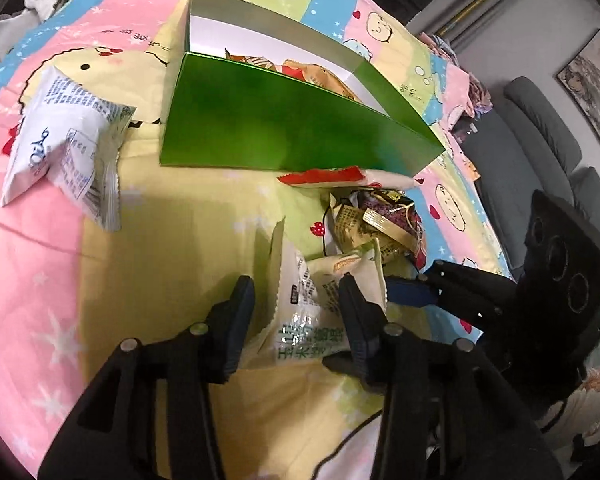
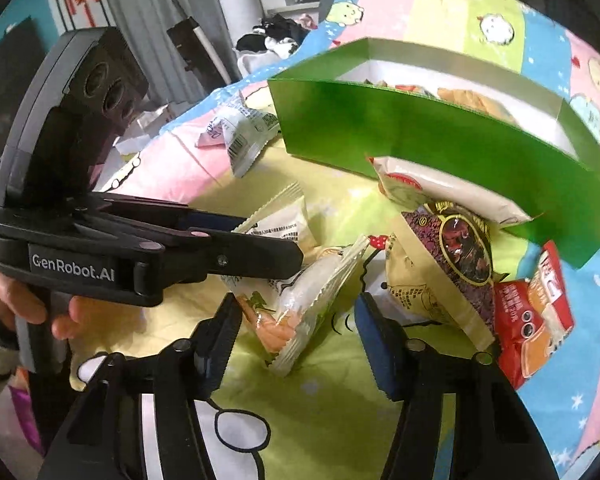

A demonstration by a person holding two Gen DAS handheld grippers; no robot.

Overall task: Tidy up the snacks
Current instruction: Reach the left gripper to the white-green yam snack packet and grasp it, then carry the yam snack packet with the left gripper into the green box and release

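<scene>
Your left gripper (image 1: 296, 316) pinches the white crinkle-edged packet (image 1: 300, 312); the right gripper (image 2: 296, 340) straddles the clear shrimp-print packet (image 2: 296, 312) (not pinched); next lift it into the green cardboard box (image 1: 284, 128).

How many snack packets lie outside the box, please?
6: white packet far left, corn packet in left gripper, shrimp packet within right gripper, three packets beside box; more possibly hidden.

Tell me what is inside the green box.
Inside the green box a few snack packets with orange and red print lie on the white floor. The near green wall hides their lower parts and anything else against it.
</scene>
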